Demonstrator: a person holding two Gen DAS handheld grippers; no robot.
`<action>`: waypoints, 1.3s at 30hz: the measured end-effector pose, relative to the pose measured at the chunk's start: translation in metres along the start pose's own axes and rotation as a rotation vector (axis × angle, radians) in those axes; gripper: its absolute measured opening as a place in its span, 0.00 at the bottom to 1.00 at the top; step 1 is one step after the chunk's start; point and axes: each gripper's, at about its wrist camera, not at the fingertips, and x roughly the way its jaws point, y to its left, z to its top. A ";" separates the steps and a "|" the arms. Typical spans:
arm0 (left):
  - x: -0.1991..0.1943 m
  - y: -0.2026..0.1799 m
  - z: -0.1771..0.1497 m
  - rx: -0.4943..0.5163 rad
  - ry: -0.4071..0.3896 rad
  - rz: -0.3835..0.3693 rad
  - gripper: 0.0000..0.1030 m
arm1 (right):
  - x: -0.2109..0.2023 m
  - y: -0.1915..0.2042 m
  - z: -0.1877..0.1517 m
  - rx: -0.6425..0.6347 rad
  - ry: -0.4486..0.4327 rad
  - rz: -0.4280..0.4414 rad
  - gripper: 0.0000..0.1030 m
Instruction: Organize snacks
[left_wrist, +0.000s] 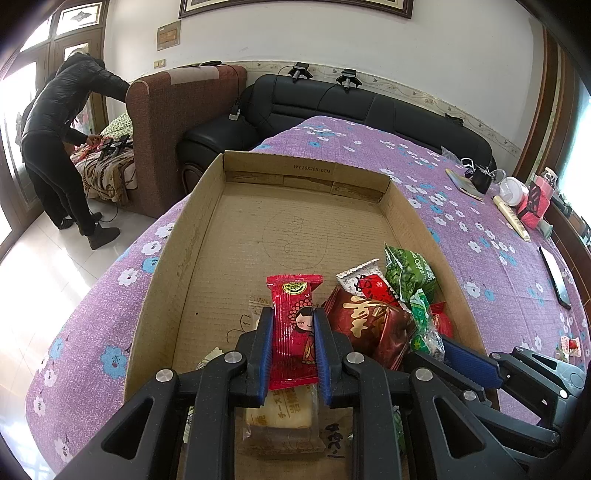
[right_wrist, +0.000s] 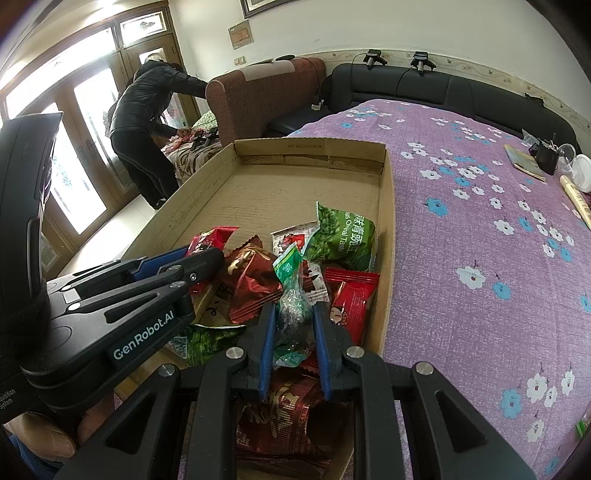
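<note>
A shallow cardboard box (left_wrist: 207, 236) lies on the purple flowered table cover; it also shows in the right wrist view (right_wrist: 386, 221). My left gripper (left_wrist: 293, 317) is shut on a red snack packet with a cartoon girl (left_wrist: 293, 314), held above the box's near end. My right gripper (right_wrist: 295, 314) is shut on a small green-and-clear snack packet (right_wrist: 293, 295) above the pile. The pile holds a green pea bag (right_wrist: 343, 232), a dark red gold-lettered packet (left_wrist: 369, 321) and another red girl packet (right_wrist: 351, 299). A pale cracker packet (left_wrist: 280, 410) lies under the left gripper.
The far half of the box floor (left_wrist: 295, 221) is bare cardboard. Small items and a phone (left_wrist: 554, 277) lie on the table's right side. A black sofa (left_wrist: 332, 99) and a brown armchair (left_wrist: 177, 122) stand behind. A person in black (left_wrist: 62, 136) bends at the far left.
</note>
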 end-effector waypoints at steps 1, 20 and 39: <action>0.000 0.000 0.000 0.000 0.000 0.001 0.21 | 0.000 0.000 0.000 0.000 0.000 0.000 0.19; -0.016 0.007 0.002 -0.030 -0.055 -0.003 0.55 | -0.027 -0.003 0.005 0.019 -0.063 -0.005 0.28; -0.046 -0.025 0.004 0.043 -0.102 -0.010 0.60 | -0.078 -0.053 0.003 0.156 -0.134 0.003 0.29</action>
